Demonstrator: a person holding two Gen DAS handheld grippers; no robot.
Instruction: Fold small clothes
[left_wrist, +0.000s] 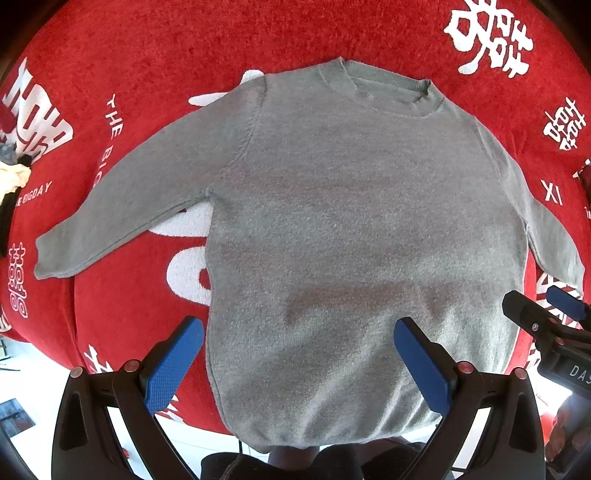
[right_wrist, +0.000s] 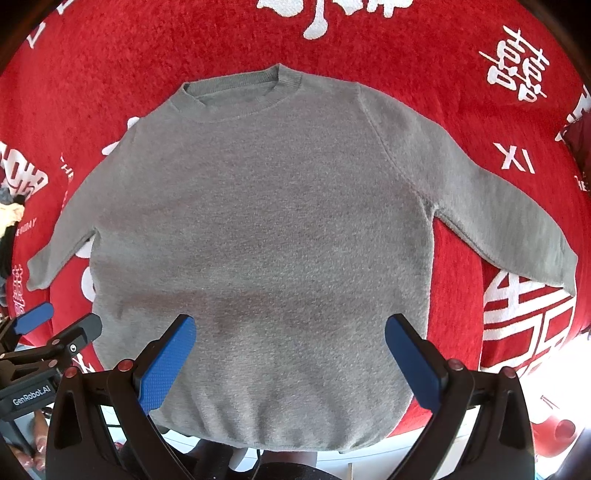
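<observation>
A small grey knit sweater (left_wrist: 351, 221) (right_wrist: 266, 229) lies flat and face up on a red cloth, collar away from me, both sleeves spread out to the sides, hem nearest me. My left gripper (left_wrist: 299, 332) hovers open above the lower left of the sweater's body, with nothing between its blue pads. My right gripper (right_wrist: 290, 328) hovers open above the lower right of the body, also empty. Each gripper shows at the edge of the other's view: the right gripper (left_wrist: 550, 310) and the left gripper (right_wrist: 55, 325).
A red cloth (left_wrist: 129, 92) (right_wrist: 406, 44) with white lettering and characters covers the table. A heap of other clothes (left_wrist: 11, 173) (right_wrist: 9, 218) lies at the far left edge. The table's front edge and a pale floor show below the hem.
</observation>
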